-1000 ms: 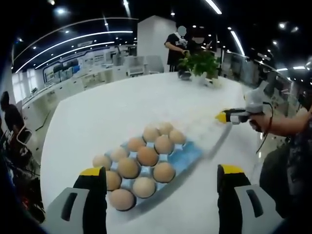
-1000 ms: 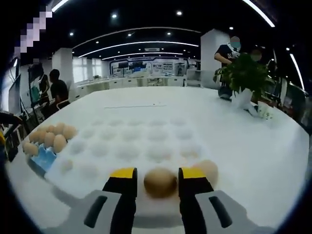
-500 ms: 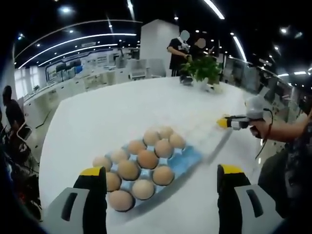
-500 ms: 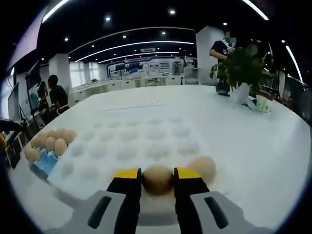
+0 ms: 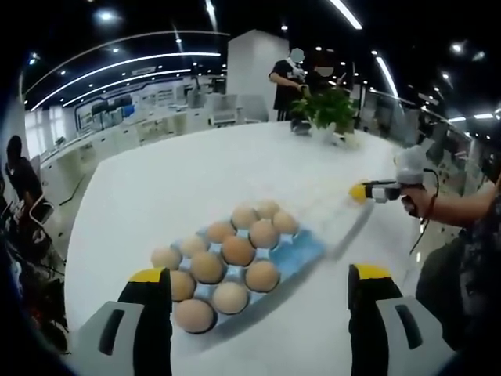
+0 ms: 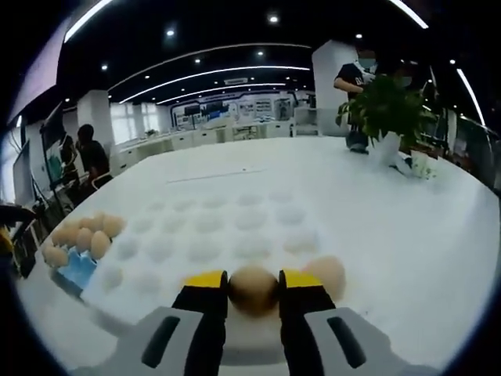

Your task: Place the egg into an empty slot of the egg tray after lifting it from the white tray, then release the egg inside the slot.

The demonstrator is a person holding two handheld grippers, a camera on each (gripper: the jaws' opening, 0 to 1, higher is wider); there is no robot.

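Observation:
In the right gripper view my right gripper (image 6: 253,287) is shut on a brown egg (image 6: 252,287) just over the near edge of the white tray (image 6: 211,243). A second egg (image 6: 328,274) rests in the tray to its right. The blue egg tray (image 6: 77,268) with several eggs lies at the far left. In the left gripper view my left gripper (image 5: 260,283) stands open above the table, near the blue egg tray (image 5: 301,252) holding several eggs (image 5: 237,250). The right gripper (image 5: 368,190) shows at the right in a person's hand, over the white tray (image 5: 333,215).
A potted plant (image 6: 387,117) stands at the table's far right, also seen as a potted plant (image 5: 327,111) in the left gripper view. People stand behind it. A seated person (image 6: 88,153) is at the left beyond the table's edge.
The right gripper's jaws closed onto the egg from a wider stance a second ago. Both views shifted slightly; the left gripper stays open.

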